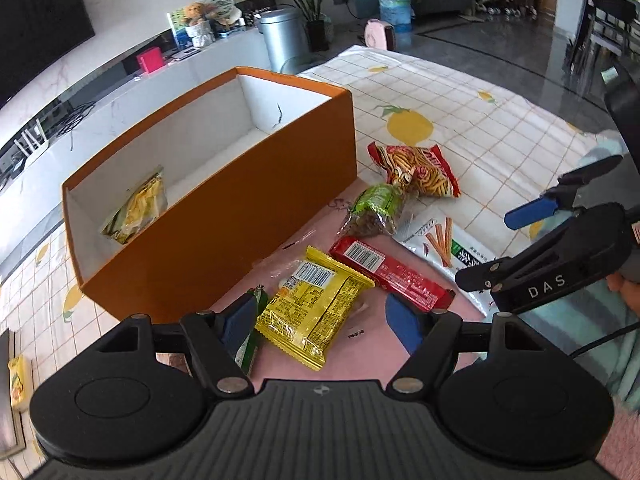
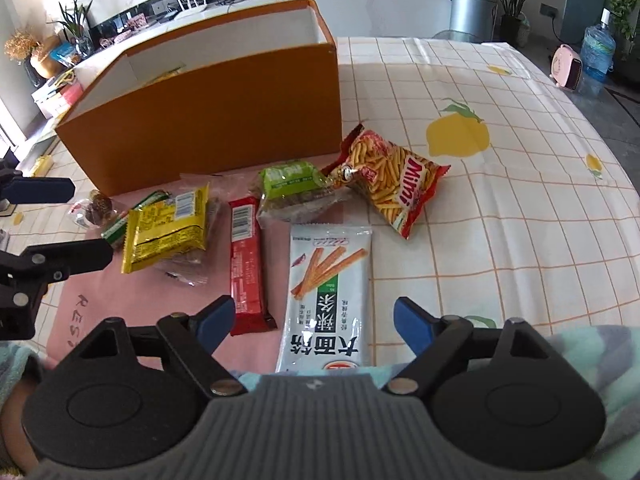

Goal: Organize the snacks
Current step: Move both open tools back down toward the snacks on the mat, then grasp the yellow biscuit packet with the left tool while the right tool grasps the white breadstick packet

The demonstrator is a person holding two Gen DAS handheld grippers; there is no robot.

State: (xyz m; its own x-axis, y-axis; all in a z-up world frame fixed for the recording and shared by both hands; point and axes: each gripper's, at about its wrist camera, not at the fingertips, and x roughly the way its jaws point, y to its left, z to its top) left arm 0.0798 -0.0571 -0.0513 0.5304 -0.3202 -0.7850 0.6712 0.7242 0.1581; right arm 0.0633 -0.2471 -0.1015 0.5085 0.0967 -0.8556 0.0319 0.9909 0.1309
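Snacks include a red "Mimi" bag [image 2: 394, 184]; left gripper [image 1: 322, 322] and right gripper [image 2: 314, 320] gape, empty.

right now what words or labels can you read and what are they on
"Mimi": red noodle-stick snack bag
"DAS": side of the right tongs
"RES", cut off: pink mat
Large Chinese characters: white stick-snack packet, not transcribed
Barcodes and fine print on the yellow packet and red bar: too small

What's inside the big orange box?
One yellow snack packet leans in a near corner of the orange box. The rest of the white floor looks bare; the front wall hides part of it.
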